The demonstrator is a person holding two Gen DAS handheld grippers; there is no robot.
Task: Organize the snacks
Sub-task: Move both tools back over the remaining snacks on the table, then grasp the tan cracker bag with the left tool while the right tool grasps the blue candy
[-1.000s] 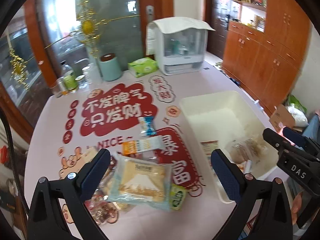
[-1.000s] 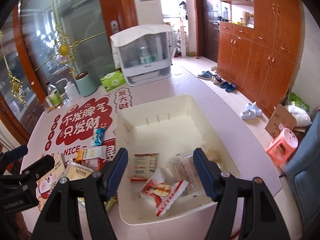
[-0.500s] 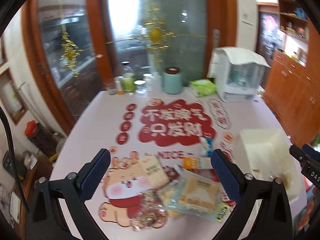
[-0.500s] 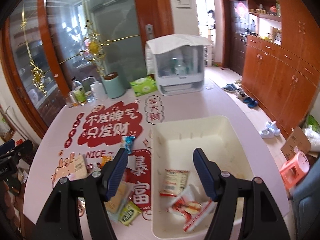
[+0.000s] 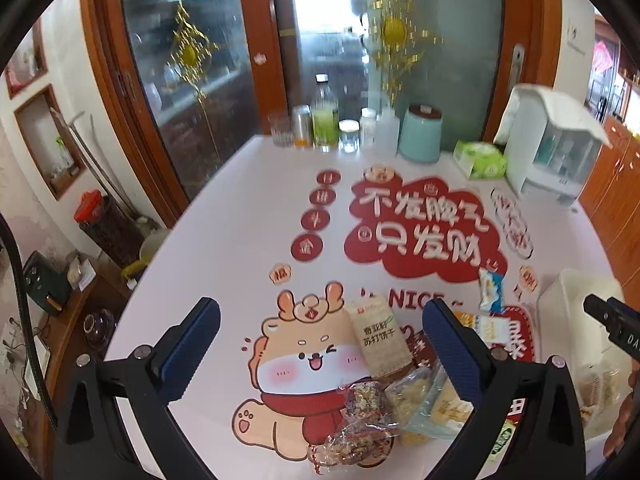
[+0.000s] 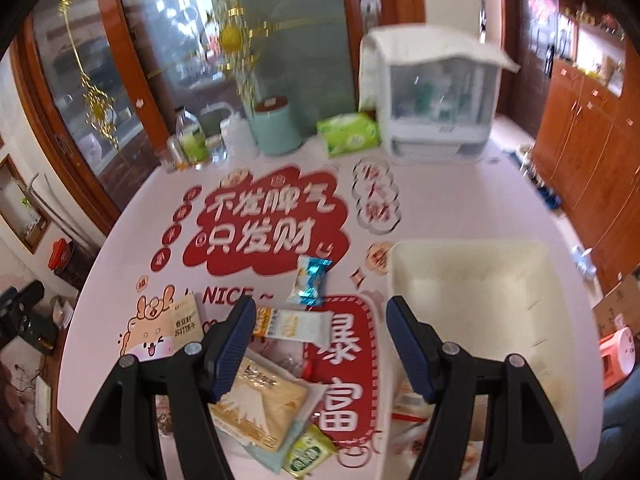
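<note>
Blue-padded right claw (image 6: 320,344) agape, empty, above orange-white snack packet (image 6: 294,324); left claw (image 5: 320,352) agape, empty.

Ahead of my left tool (image 5: 320,344) the desk (image 5: 248,216) lies bare out to the bottles (image 5: 325,120) and canister (image 5: 420,132) along its far edge. Snack packets (image 5: 380,384) crowd the near side, touching one another. My right tool (image 6: 320,344) hangs open above that pile (image 6: 260,396); the white bin (image 6: 472,276) stands just to its right, its far half free.
</note>
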